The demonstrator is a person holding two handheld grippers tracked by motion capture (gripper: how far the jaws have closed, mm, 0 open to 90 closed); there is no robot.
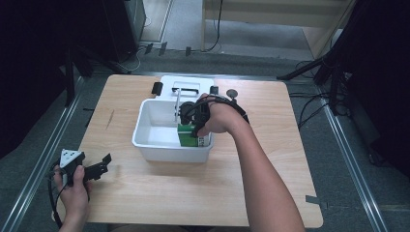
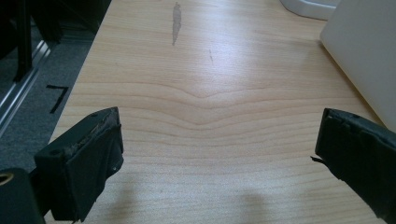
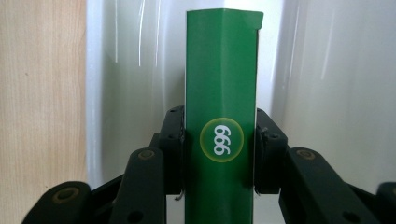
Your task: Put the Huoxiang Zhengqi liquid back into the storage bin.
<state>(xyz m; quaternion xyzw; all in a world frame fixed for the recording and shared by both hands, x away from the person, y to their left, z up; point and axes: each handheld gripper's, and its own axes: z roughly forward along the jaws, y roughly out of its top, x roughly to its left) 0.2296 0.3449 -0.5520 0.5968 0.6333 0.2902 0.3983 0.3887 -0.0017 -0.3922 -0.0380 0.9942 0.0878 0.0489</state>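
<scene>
A green box (image 3: pixel 220 116) marked "999" stands between the jaws of my right gripper (image 3: pixel 219 154), which is shut on its two narrow sides. In the high view the green box (image 1: pixel 186 137) is inside the white bin (image 1: pixel 145 145), at its near right corner, with my right gripper (image 1: pixel 191 126) pointing down into the bin. At the table's near left edge my left gripper (image 1: pixel 104 164) rests open over bare wood. Its two black pads (image 2: pixel 91 158) stand wide apart with nothing between them.
The bin's white lid (image 1: pixel 186 86) lies flat behind the bin, with a small black object (image 1: pixel 157 88) at its left and a round dark item (image 1: pixel 232 93) at its right. The bin's wall (image 2: pixel 369 51) shows right of my left gripper. Bare wood surrounds the bin.
</scene>
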